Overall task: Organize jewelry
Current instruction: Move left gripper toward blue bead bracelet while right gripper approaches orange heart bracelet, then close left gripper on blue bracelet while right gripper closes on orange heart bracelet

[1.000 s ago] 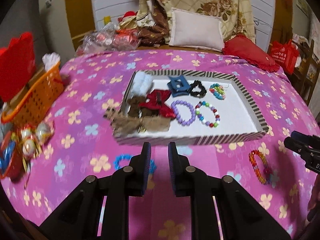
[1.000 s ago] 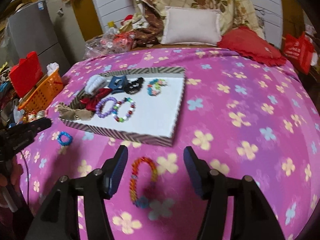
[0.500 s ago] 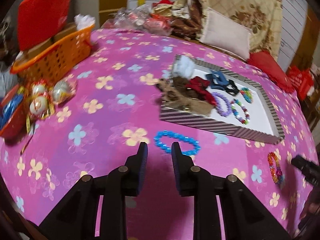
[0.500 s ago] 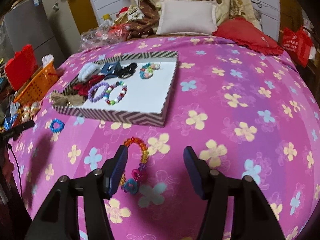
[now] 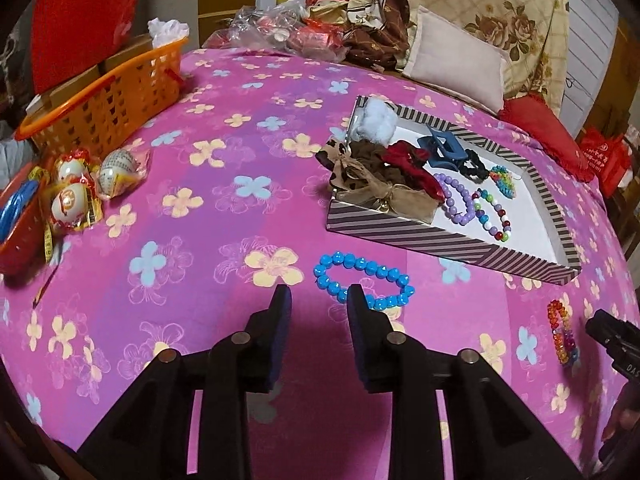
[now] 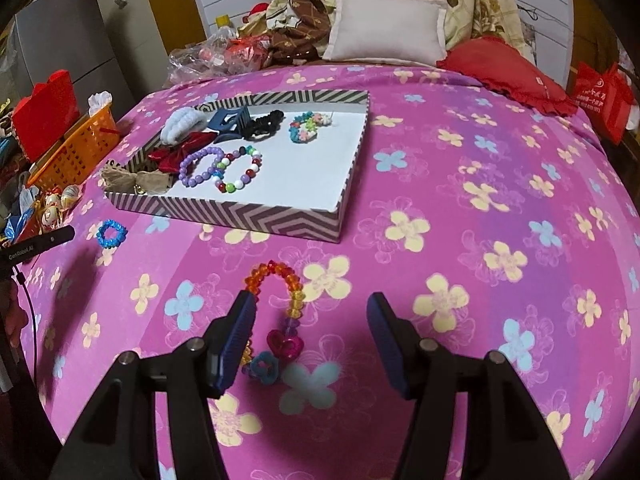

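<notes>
Reaching for two loose bracelets on the bed, we hold both grippers released: the left gripper (image 5: pixel 316 294), jaws just opening, nears the blue bracelet (image 5: pixel 362 280); the right gripper (image 6: pixel 310 320) straddles the rainbow bracelet (image 6: pixel 276 312), unpinched. Next we lower, clench, and carry each to the striped tray (image 6: pixel 256 220), where three bracelets already lie.

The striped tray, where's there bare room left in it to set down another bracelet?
The striped tray is bare across its white floor on the near right side, bordered by the right wall and the multicolour bead bracelet. The far left is crowded: white scrunchie, blue claw clip, red bow, purple bracelet and brown ribbon bunch together.
</notes>
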Tool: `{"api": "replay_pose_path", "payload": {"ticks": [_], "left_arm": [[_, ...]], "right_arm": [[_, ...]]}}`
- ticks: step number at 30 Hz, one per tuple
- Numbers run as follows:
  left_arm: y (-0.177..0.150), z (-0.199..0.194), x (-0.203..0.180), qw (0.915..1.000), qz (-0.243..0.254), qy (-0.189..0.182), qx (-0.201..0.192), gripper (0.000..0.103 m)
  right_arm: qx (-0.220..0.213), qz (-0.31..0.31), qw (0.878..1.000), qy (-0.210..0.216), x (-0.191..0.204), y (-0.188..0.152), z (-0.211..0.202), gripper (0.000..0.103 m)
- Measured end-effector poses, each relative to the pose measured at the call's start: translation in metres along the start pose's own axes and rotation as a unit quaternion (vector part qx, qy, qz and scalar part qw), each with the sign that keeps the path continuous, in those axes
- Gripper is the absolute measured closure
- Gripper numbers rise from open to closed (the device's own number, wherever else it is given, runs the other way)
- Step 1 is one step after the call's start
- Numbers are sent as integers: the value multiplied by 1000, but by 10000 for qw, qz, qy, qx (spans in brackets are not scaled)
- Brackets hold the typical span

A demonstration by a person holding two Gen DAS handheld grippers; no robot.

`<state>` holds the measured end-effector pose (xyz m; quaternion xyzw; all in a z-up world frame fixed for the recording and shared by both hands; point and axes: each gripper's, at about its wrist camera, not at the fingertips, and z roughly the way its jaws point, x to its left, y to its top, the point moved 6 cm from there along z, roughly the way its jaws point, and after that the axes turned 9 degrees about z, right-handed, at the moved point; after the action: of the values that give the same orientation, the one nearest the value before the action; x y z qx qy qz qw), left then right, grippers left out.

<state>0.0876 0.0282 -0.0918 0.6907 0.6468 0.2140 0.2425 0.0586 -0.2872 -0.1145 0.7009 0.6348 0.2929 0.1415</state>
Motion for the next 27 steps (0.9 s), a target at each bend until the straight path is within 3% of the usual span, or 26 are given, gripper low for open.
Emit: {"api": "replay_pose_path", "payload": {"ticks": [20,27], "left_arm": [[1,3,-3,9989,307,354,-77,70],[0,10,-3,9990,307,312,-1,68]], "right_arm": [[103,-184,9998,54,9,-8,6,42],[149,-219,9996,45,10,-10,7,42]]}}
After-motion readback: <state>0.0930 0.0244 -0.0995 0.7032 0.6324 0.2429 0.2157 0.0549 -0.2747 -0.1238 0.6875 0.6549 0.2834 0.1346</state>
